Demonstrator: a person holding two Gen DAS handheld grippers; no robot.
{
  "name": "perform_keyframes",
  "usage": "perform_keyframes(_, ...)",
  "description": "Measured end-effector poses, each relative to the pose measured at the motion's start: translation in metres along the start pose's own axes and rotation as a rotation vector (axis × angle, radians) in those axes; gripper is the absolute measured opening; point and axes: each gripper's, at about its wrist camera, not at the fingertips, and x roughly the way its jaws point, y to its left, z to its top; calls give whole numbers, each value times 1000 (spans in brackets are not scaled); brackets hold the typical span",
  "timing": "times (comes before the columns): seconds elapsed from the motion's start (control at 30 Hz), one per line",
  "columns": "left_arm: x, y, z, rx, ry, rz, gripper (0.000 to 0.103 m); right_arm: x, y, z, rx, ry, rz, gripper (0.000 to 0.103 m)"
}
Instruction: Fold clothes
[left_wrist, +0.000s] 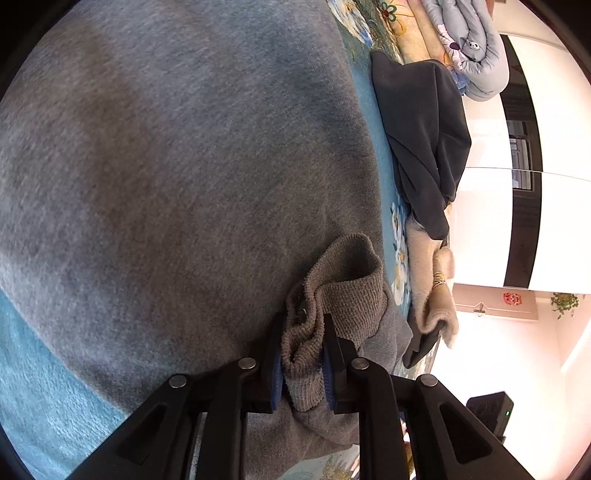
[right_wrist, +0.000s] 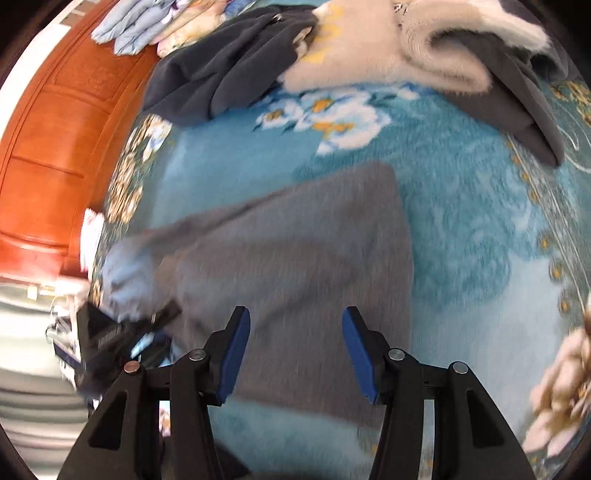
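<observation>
A grey sweatshirt (left_wrist: 166, 166) lies spread on the blue flowered blanket (left_wrist: 40, 398) and fills most of the left wrist view. My left gripper (left_wrist: 302, 334) is shut on its ribbed cuff (left_wrist: 332, 306), which bunches between the blue pads. In the right wrist view the same grey sweatshirt (right_wrist: 295, 266) lies flat, blurred by motion. My right gripper (right_wrist: 295, 325) hangs open just above its near part, nothing between the fingers. The left gripper (right_wrist: 125, 336) shows at the garment's left edge, held by a light blue gloved hand (right_wrist: 125, 273).
A dark grey garment (right_wrist: 221, 70) and a cream fluffy sweater (right_wrist: 388, 55) lie heaped at the blanket's (right_wrist: 461, 221) far side. Folded quilts (right_wrist: 147, 22) rest beside a wooden headboard (right_wrist: 55, 140). A white wardrobe (left_wrist: 487, 221) stands past the bed's edge.
</observation>
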Motion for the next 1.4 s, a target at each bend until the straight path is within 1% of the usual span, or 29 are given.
perform_keyframes(0.13, 1, 1, -1, -23, 11, -11, 22, 11, -8, -13, 26, 80, -61, 53)
perform_keyframes(0.23, -1, 5, -3, -31, 17, -20, 23, 20, -24, -14, 83, 93, -61, 53)
perform_keyframes(0.3, -3, 6, -4, -31, 16, -22, 24, 22, -26, -14, 106, 92, -66, 53)
perform_keyframes(0.37, -8, 4, -5, -16, 12, -8, 27, 9, -16, -15, 94, 44, -35, 53)
perform_keyframes(0.4, -11, 2, -6, 1, 5, 8, 31, 2, -11, -16, 88, 19, -20, 53)
perform_keyframes(0.43, -15, -1, -8, 20, -2, 25, 38, -4, -5, -17, 82, -5, -4, 53)
perform_keyframes(0.47, -20, -4, -8, 36, -15, 31, 41, -10, 0, -17, 76, -30, 11, 53)
perform_keyframes(0.53, -34, -8, -8, 56, -60, 23, 53, -23, 10, -19, 64, -79, 42, 53)
perform_keyframes(0.57, -42, -10, -7, 61, -87, 13, 54, -28, 16, -21, 68, -117, 69, 54)
perform_keyframes(0.6, -51, -10, -5, 64, -117, 0, 57, -28, 22, -24, 70, -144, 96, 59)
perform_keyframes(0.63, -61, -10, -5, 69, -155, -5, 61, -29, 29, -27, 71, -170, 123, 63)
perform_keyframes(0.67, -72, -9, -4, 74, -194, -8, 64, -29, 36, -30, 73, -197, 149, 64)
perform_keyframes(0.73, -94, -7, -1, 103, -274, 20, 71, -25, 46, -32, 60, -213, 153, 64)
perform_keyframes(0.8, -117, -3, 3, 133, -352, 63, 76, -17, 54, -34, 44, -205, 142, 64)
perform_keyframes(0.83, -127, 0, 6, 143, -386, 82, 77, -11, 59, -34, 35, -192, 145, 64)
perform_keyframes(0.87, -143, 9, 12, 143, -421, 97, 78, -12, 61, -34, 28, -205, 149, 65)
perform_keyframes(0.9, -155, 16, 17, 136, -453, 109, 79, -13, 64, -34, 20, -219, 152, 70)
perform_keyframes(0.93, -167, 22, 22, 128, -483, 120, 79, -15, 66, -34, 12, -233, 156, 80)
perform_keyframes(0.97, -179, 31, 27, 116, -520, 119, 79, -15, 69, -34, 4, -250, 163, 82)
perform_keyframes(1.03, -205, 57, 35, 74, -596, 126, 79, -15, 73, -34, -14, -283, 177, 83)
perform_keyframes(1.07, -209, 63, 38, 58, -620, 139, 79, -16, 75, -35, -22, -300, 184, 83)
perform_keyframes(1.13, -218, 78, 40, 36, -652, 172, 79, -10, 76, -33, -13, -292, 181, 83)
perform_keyframes(1.17, -223, 88, 42, 25, -653, 184, 79, -8, 77, -33, -9, -289, 180, 83)
perform_keyframes(1.2, -218, 85, 47, 12, -650, 193, 79, -5, 77, -32, -4, -285, 178, 83)
perform_keyframes(1.27, -218, 100, 51, -21, -641, 202, 79, 0, 78, -31, 5, -277, 175, 83)
perform_keyframes(1.37, -212, 112, 56, -56, -629, 181, 79, 6, 78, -30, 25, -270, 179, 83)
perform_keyframes(1.4, -209, 112, 56, -60, -625, 175, 79, 6, 77, -30, 28, -285, 185, 83)
